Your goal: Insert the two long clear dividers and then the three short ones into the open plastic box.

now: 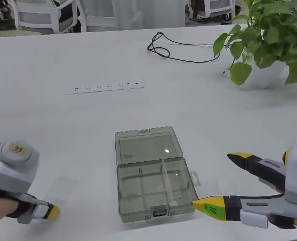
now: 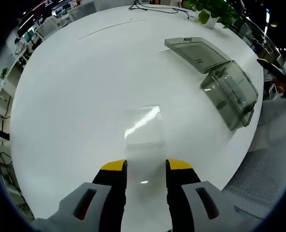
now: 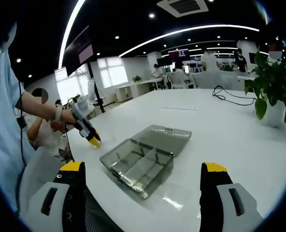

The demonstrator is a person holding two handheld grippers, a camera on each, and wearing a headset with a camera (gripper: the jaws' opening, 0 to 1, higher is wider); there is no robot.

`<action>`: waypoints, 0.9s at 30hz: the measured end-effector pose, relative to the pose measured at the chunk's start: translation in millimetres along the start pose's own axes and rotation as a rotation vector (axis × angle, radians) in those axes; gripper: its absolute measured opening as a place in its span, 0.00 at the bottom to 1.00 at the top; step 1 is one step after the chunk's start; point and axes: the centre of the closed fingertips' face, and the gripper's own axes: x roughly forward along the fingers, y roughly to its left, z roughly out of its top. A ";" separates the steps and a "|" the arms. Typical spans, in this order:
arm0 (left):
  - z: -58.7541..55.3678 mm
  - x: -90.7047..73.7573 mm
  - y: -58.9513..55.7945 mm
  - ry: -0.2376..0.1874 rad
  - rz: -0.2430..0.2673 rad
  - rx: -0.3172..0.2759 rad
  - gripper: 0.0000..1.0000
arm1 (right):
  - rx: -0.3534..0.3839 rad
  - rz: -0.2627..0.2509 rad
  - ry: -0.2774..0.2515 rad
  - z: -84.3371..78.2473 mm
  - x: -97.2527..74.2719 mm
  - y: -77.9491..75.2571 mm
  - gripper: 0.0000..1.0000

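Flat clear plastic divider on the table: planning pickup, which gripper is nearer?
Left. The left gripper has the flat clear plastic divider just ahead of its jaws; the right gripper is beyond the open grey plastic box.

Open box point(image 1: 156, 193): on table point(image 1: 213, 115), one divider point(image 1: 166, 182) standing in it. Left of box, loose divider point(image 2: 143, 126) flat on table. Behind box, power strip point(image 1: 106, 86); farther behind, cable point(image 1: 181, 50); behind-right, potted plant point(image 1: 269, 45).
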 end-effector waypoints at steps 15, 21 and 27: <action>23.7 -13.5 -14.9 -0.219 -0.139 -0.240 0.30 | 0.057 0.001 0.029 -6.4 4.0 0.8 0.97; 46.8 -29.5 -32.5 -0.315 -0.191 -0.264 0.30 | 0.069 -0.012 0.042 -4.0 3.4 -5.0 0.95; 70.0 -41.3 -56.6 -0.386 -0.240 -0.241 0.30 | 0.102 -0.020 0.029 5.1 6.0 -7.0 0.92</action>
